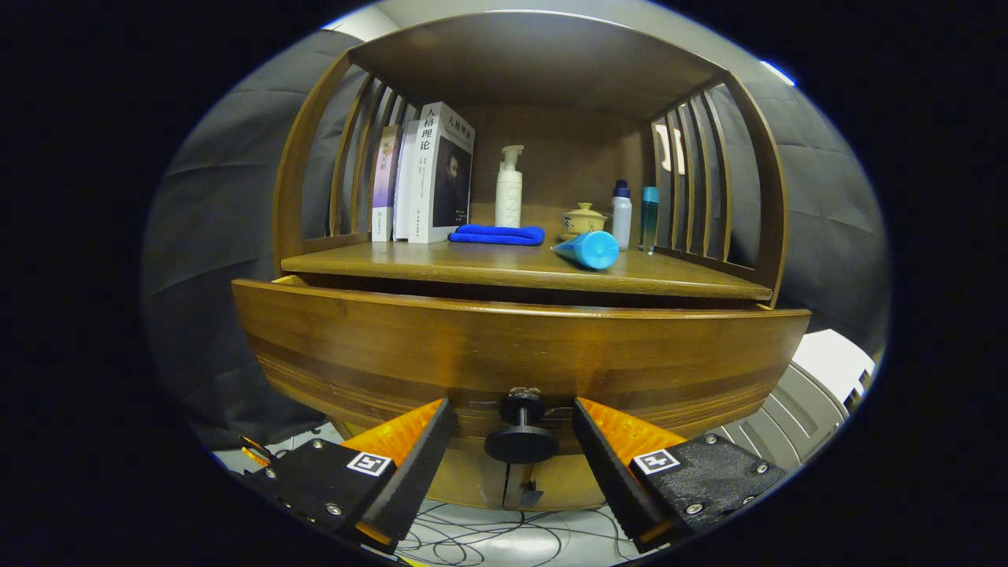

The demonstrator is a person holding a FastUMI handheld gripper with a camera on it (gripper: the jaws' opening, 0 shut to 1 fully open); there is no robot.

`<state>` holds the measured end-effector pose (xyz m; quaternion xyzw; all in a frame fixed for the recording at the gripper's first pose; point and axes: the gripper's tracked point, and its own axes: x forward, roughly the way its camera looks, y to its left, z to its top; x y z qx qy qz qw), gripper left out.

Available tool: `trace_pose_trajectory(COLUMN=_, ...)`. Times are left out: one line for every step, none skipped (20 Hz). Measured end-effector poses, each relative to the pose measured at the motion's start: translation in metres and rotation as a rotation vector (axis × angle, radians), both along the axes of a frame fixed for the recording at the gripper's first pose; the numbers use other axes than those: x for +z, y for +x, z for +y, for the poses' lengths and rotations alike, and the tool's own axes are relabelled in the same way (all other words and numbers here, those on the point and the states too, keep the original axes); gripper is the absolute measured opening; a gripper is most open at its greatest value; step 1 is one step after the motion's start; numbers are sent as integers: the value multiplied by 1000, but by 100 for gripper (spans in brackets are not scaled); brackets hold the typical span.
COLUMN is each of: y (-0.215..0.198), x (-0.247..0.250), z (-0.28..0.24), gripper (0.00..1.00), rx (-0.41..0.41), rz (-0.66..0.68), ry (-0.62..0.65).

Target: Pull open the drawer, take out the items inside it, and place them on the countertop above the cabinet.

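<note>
Tongs point(513, 429) sit at the bottom centre of the frame with both fingers spread wide, one on each side of a dark round knob point(520, 435) and touching neither it nor anything else. That knob juts from the front of a wooden drawer point(504, 354), which fills the middle of the frame and stands pulled out a little from the cabinet, a dark gap showing along its top edge; what lies inside the drawer cannot be seen from this low angle.

Above the drawer runs the countertop point(488, 272), a wooden shelf with slatted sides. At upper left of centre, a row of books point(429, 173) stands upright against the left slats. Just right of the books, a folded blue cloth point(498, 235) lies flat, with a white pump bottle point(509, 189) standing behind it. Further right, a blue tube point(589, 250) lies on its side near the shelf's front edge. Behind the tube sits a small lidded cup point(583, 220), and beside that stand a white bottle with a blue cap point(621, 214) and a slim teal bottle point(649, 216) close to the right slats.

Loose cables point(488, 539) trail over the floor beneath the cabinet, at bottom centre.
</note>
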<state>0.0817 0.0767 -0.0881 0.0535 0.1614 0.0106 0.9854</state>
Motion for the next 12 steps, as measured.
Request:
trace_pose_trajectory(y=3, x=-1, z=0, gripper=95, rx=5, rz=-2, ry=-6)
trace_pose_trajectory(y=6, x=-2, z=0, gripper=95, rx=7, rz=-3, ry=-13)
trace_pose_trajectory(y=9, x=-2, z=0, gripper=95, rx=7, rz=-3, ry=-19)
trace_pose_trajectory(y=12, x=-3, z=-1, gripper=95, rx=5, rz=0, ry=-22)
trace_pose_trajectory(y=15, x=-4, z=0, gripper=94, rx=5, rz=0, ry=-22)
trace_pose_trajectory(y=19, x=-4, z=0, gripper=94, rx=5, rz=-1, ry=-19)
trace_pose_trajectory(y=23, x=-4, z=-1, gripper=94, rx=4, rz=0, ry=-16)
trace_pose_trajectory(y=27, x=-4, z=-1, gripper=94, rx=2, rz=1, ry=-14)
trace_pose_trajectory(y=31, x=-5, z=-1, gripper=94, rx=2, rz=0, ry=-17)
trace_pose_trajectory(y=36, x=-6, z=-1, gripper=94, rx=6, rz=0, ry=-24)
trace_pose_trajectory(y=41, x=-7, z=-1, gripper=94, rx=9, rz=0, ry=-32)
trace_pose_trajectory(y=45, x=-8, z=-2, gripper=94, rx=12, rz=9, ry=-42)
